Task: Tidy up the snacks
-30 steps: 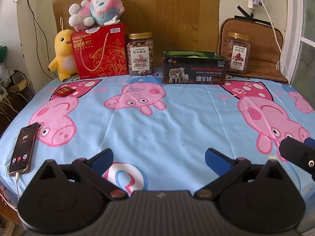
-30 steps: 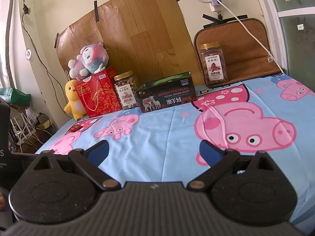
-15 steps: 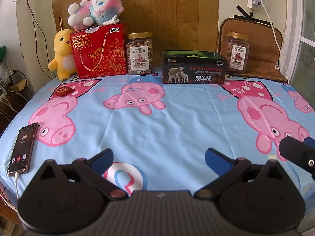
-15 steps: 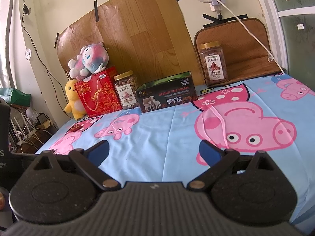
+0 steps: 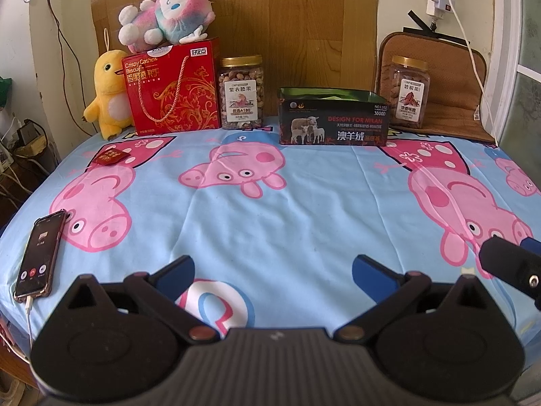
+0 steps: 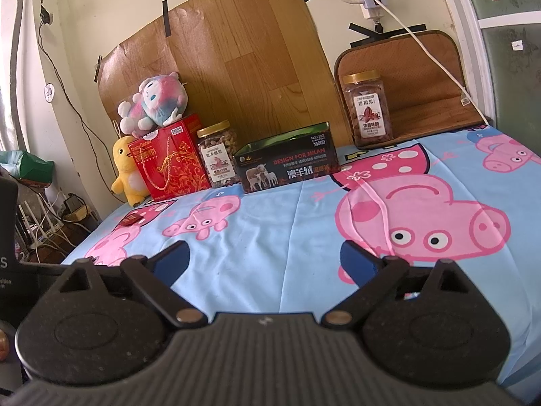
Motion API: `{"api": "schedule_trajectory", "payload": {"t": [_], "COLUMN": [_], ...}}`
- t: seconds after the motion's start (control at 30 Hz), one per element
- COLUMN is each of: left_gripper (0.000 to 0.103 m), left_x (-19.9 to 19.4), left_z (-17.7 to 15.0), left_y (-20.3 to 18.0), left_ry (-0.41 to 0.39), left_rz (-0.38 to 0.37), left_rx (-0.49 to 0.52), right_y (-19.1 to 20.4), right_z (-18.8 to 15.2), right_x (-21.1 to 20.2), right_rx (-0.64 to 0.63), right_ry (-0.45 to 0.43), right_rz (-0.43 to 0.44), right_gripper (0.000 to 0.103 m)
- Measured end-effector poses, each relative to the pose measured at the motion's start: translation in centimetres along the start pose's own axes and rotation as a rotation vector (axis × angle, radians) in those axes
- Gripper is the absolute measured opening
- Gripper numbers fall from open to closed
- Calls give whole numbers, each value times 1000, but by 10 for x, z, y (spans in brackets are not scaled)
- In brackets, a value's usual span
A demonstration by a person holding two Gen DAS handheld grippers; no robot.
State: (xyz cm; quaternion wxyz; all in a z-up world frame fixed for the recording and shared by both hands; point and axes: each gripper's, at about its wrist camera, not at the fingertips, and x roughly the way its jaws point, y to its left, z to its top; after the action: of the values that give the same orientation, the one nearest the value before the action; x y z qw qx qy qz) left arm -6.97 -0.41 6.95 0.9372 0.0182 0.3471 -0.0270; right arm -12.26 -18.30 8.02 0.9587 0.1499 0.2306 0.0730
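Observation:
Along the back wall stand a red cashew biscuit box (image 5: 172, 88) (image 6: 172, 162), a gold-lidded nut jar (image 5: 241, 93) (image 6: 218, 157), an open dark tin box (image 5: 333, 120) (image 6: 287, 165) and a second nut jar (image 5: 408, 91) (image 6: 367, 108). A small red snack packet (image 5: 110, 157) (image 6: 132, 218) lies on the cloth at the left. My left gripper (image 5: 272, 270) hovers open over the near edge of the table, nothing between its blue fingers. My right gripper (image 6: 263, 258) is open too and holds nothing; part of it shows in the left wrist view (image 5: 510, 267).
A pig-patterned blue cloth (image 5: 270, 209) covers the table. A phone (image 5: 39, 253) with a cable lies at the near left edge. A yellow duck toy (image 5: 106, 93) and a pink plush (image 5: 165, 15) sit by the red box. A brown cushion (image 5: 449, 77) leans behind the right jar.

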Motion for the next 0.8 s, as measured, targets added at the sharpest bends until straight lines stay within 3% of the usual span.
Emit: {"api": "schedule_trajectory", "payload": {"t": [0.8], "left_gripper": [103], "left_x": [0], "left_z": [-1], "left_y": [0], "left_ry": [-4], "left_rz": [6], "left_rx": [2], "right_y": [-3], "right_z": [4], "right_x": [2], "right_rx": [-5], "right_ry": [22], "right_rz": [13], "right_gripper": [96]}}
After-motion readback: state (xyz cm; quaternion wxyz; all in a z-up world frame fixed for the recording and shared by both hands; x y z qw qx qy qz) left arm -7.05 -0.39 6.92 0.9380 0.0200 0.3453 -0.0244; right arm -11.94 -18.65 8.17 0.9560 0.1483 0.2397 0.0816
